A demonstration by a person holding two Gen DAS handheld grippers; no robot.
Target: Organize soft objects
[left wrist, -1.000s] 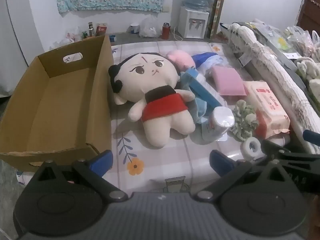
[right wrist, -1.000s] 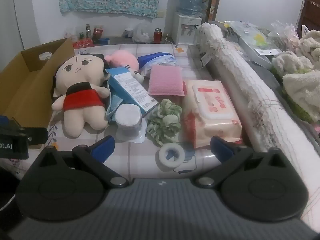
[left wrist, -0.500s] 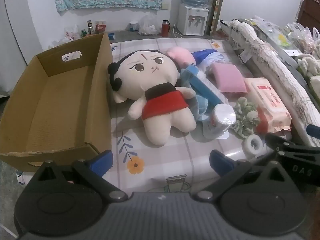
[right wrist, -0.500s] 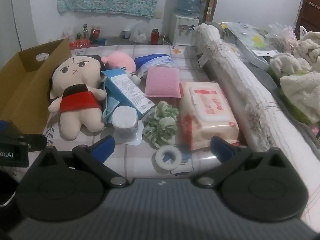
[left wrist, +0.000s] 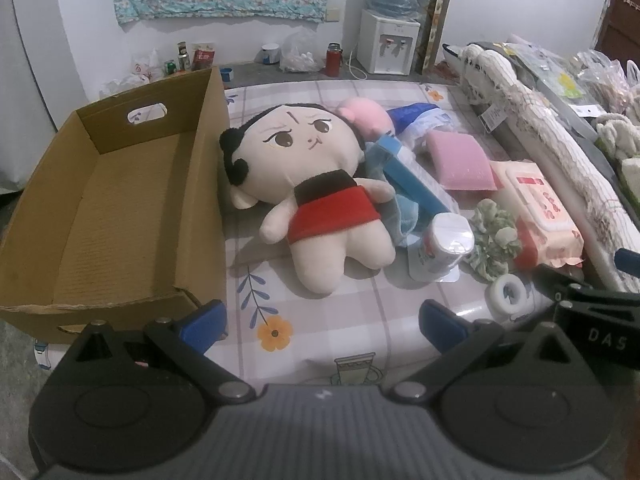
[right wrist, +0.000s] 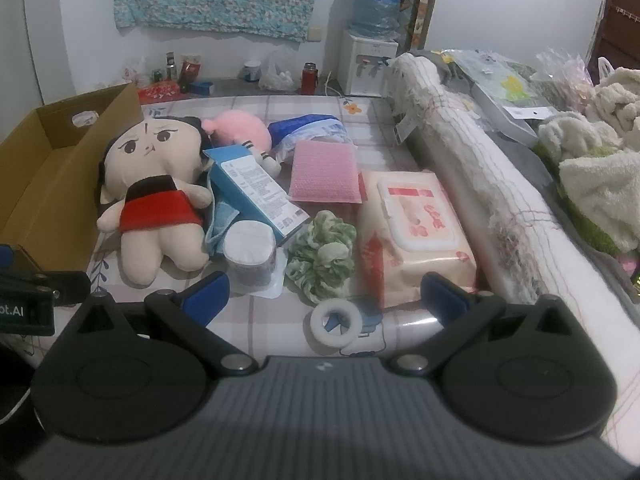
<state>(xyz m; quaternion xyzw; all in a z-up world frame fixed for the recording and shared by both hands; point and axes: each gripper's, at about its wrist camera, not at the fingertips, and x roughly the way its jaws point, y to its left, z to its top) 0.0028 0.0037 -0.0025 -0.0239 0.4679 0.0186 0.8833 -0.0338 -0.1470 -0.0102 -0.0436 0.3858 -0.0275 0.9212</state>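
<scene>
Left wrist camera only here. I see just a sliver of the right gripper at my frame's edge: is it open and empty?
Observer: Yes, the right gripper is wide open and holds nothing; the tape roll lies on the table just before it.
Operator: The blue box shows me only its edge.
Observer: The blue box lies printed face up, tilted, with the blue cloth under its near edge.
Operator: Anything soft beyond the rolled mat?
Observer: There are cream towels heaped beyond the rolled mat.
</scene>
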